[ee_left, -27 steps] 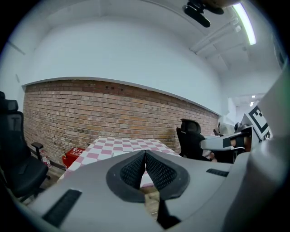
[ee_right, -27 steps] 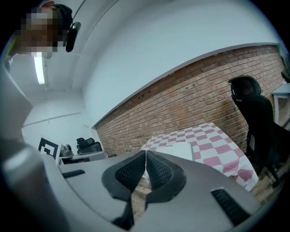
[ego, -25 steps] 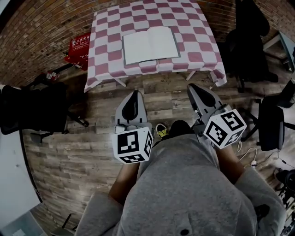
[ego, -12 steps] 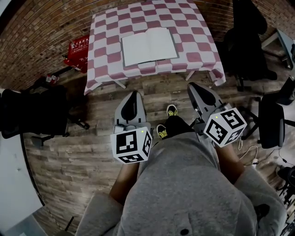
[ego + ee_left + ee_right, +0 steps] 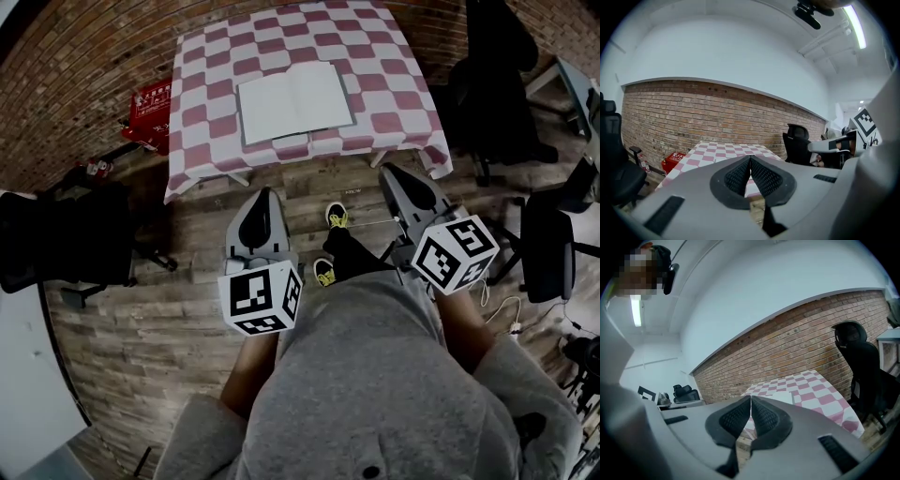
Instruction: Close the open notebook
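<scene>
Head view, looking steeply down: an open notebook lies flat, its blank white pages up, on a surface covered with a pink-and-white checked cloth, which stands against a brick wall. The notebook sits near the middle of the cloth's width, and its near edge is close to the front edge of the surface.

The person stands back from it on a wooden plank floor, well apart from the notebook, with one yellow-laced shoe set ahead of the other. The left tongs and the right tongs are held out side by side at waist height, both pointing toward the surface and neither reaching it. Each carries its marker cube, the left and the right, at the rear.

In the left gripper view the two ribbed pads meet at the tips with nothing between them, and the checked cloth shows beyond. The right gripper view shows the same: pads pressed together and empty, with a white page visible past them.

A red crate stands on the floor to the left of the surface. A black office chair stands further to the left, and two more, and, stand to the right.
</scene>
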The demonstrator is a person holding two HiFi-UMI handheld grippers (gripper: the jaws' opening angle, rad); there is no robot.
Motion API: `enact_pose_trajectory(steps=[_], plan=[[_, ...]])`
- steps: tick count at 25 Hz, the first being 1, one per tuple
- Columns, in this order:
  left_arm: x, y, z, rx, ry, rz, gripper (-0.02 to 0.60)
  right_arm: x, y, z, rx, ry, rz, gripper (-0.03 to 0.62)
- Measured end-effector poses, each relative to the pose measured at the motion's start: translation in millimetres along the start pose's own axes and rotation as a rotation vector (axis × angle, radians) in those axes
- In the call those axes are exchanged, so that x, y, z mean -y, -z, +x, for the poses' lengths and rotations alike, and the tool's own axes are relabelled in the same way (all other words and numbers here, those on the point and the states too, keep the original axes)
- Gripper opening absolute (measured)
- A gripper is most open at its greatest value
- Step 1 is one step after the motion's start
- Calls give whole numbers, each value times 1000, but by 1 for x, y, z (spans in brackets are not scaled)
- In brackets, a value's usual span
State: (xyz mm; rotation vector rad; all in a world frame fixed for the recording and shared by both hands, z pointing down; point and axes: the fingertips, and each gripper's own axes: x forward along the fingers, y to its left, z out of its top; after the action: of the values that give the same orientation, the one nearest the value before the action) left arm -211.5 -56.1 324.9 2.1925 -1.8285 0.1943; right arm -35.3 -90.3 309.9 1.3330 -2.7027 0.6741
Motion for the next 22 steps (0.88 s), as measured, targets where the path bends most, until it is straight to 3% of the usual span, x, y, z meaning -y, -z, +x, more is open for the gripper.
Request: enact_pose_trajectory(steps=[9,22], plan=[[-30,1,38,-45,-88,-7,11,20,-1,45,-54,-30,24,26],[-99,25,119,-166,-229,-85,36,69,0,141,-170,-80,73,26]])
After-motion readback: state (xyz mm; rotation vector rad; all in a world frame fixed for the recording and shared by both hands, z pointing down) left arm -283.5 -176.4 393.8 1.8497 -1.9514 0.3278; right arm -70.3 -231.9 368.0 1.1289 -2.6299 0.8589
